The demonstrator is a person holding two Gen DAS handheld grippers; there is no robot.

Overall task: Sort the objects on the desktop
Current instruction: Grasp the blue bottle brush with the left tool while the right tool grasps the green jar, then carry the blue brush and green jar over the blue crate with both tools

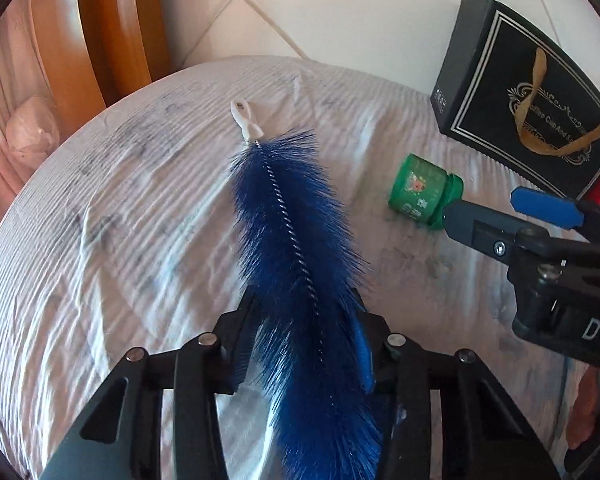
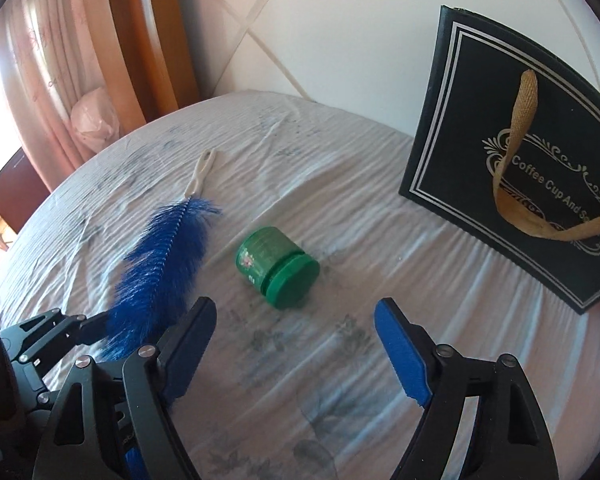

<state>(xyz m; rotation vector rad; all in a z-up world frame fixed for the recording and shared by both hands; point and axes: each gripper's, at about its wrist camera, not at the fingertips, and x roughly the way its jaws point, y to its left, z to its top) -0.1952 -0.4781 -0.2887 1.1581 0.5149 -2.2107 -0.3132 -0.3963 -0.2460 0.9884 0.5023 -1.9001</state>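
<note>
Your left gripper (image 1: 304, 344) has its jaws drawn in around the bristle end of the blue brush (image 1: 296, 240), which lies across the middle of the cloth-covered table (image 1: 100, 240) with its white loop handle (image 1: 246, 120) pointing toward the far edge. The bristles fill the gap, but I cannot tell from either view whether the pads have reached the wire core or are only squeezing fluff. That is your first risk: bristles give way, so a lift could let the brush slide out or swing down by its handle end. It could also snag the loose cloth and drag it.

Just right of the brush, the green jar (image 2: 276, 268) lies on its side, lid toward you. Your right gripper (image 2: 296, 344) stands apart with nothing between its pads, short of the jar. A round jar on its side will likely roll if one pad touches first, and wrinkled cloth makes its path hard to guess. Closing across lid and body together may also tip it.

By the far right edge stands the black bag (image 2: 512, 168); a rolling jar or a wide swing could knock it over.
</note>
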